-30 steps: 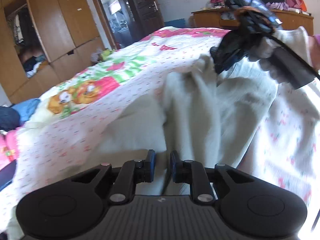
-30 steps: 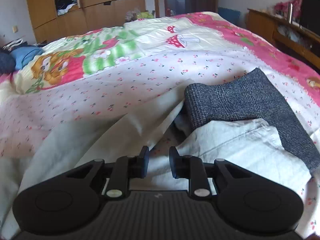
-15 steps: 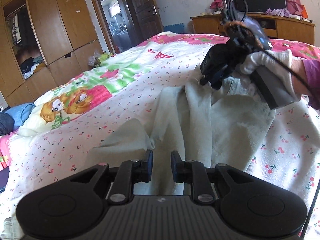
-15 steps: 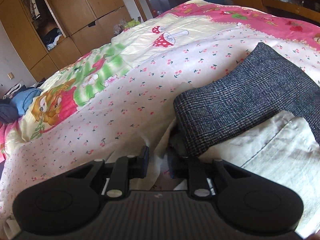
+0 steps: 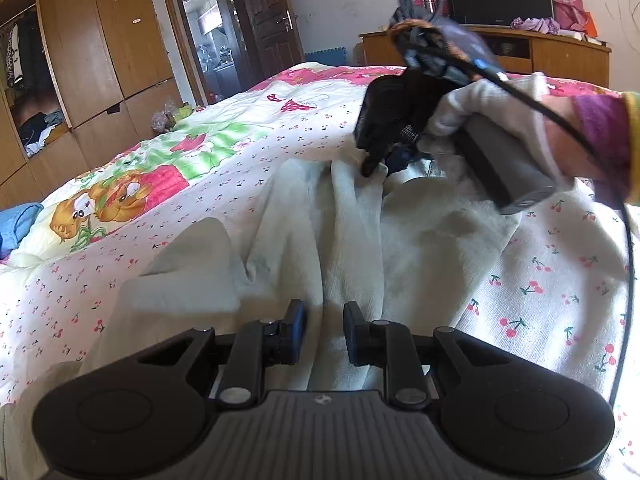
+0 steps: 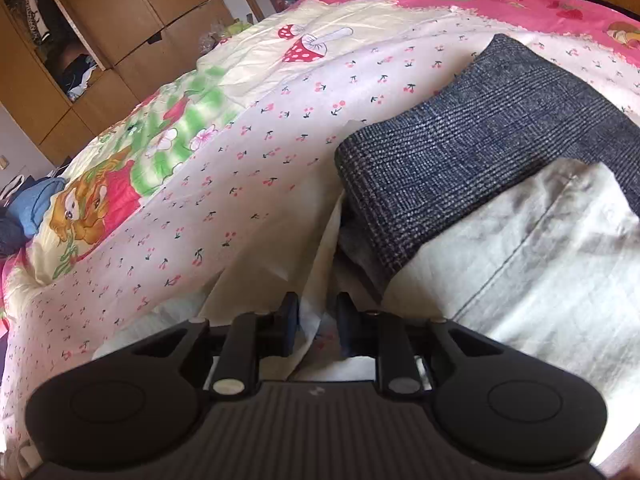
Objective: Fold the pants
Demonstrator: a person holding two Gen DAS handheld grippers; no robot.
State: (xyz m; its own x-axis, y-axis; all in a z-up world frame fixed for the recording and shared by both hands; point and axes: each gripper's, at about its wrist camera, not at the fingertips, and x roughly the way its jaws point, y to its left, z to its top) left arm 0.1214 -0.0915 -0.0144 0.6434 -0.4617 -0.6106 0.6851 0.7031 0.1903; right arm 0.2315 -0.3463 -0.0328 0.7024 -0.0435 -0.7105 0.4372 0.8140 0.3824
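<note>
One pair of pale pants (image 5: 352, 240) is lying rumpled on the cherry-print bedspread (image 5: 560, 280), partly overlapping one folded dark checked garment (image 6: 472, 152). The left gripper (image 5: 323, 330) is pinching a pants fold; the right gripper (image 6: 317, 326) is apparently clamping a pants edge, its contact partly obscured. No legible writing.

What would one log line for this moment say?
left tool: gripping pale pants | right tool: gripping pants edge | dark folded garment: beside, on bed
</note>
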